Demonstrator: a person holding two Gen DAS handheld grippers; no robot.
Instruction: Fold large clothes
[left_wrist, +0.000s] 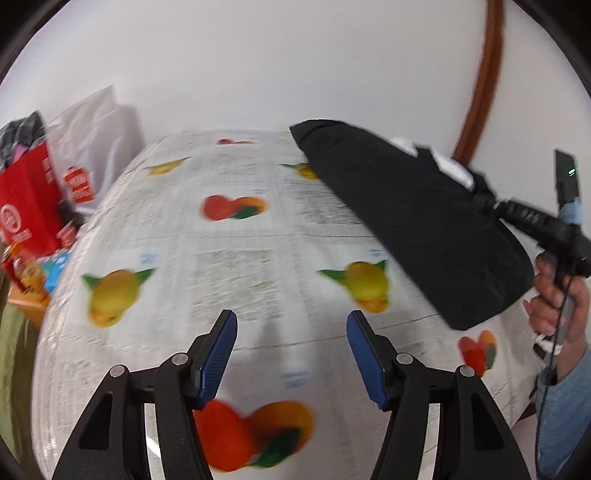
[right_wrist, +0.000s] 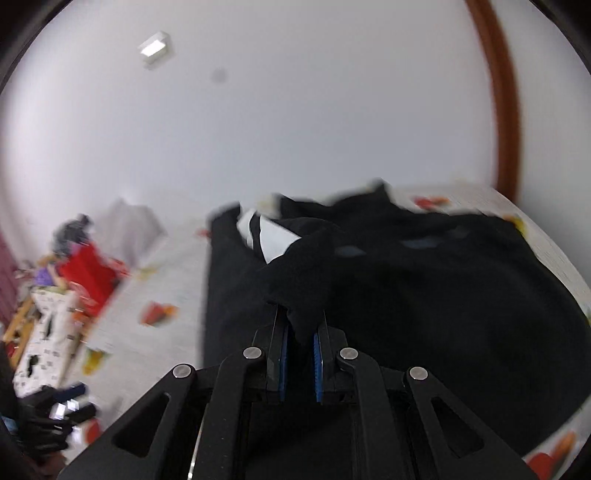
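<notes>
1. A red paper carrier bag with white print (left_wrist: 27, 206) stands at the left edge of the table, and dark grey and pink fabric bulges out of its open top; the fabric is too blurred to say more.
2. A white crinkled bag (left_wrist: 98, 133) leans just behind the red one, against the pale wall; what it contains cannot be seen.
3. In front of the red bag sits a blurred clutter of small orange, red and blue packets (left_wrist: 37, 269), too smeared to name.
4. The table is covered by a newsprint-patterned cloth with printed fruit (left_wrist: 229, 258).
5. The large black fabric garment (right_wrist: 424, 295) lies across the right side of that cloth, with a white patch showing near its far left part.
6. The right gripper (right_wrist: 301, 325) has its blue-padded jaws pinched together on a bunched fold of the garment, which rises straight out from between the fingertips.
7. In the left wrist view the garment hangs lifted from that gripper, held up over the table's right side by a hand (left_wrist: 557, 295) in a blue sleeve.
8. The left gripper (left_wrist: 291, 325) stands with its jaws apart and nothing between them, over bare cloth, well apart from the garment to its upper right.
</notes>
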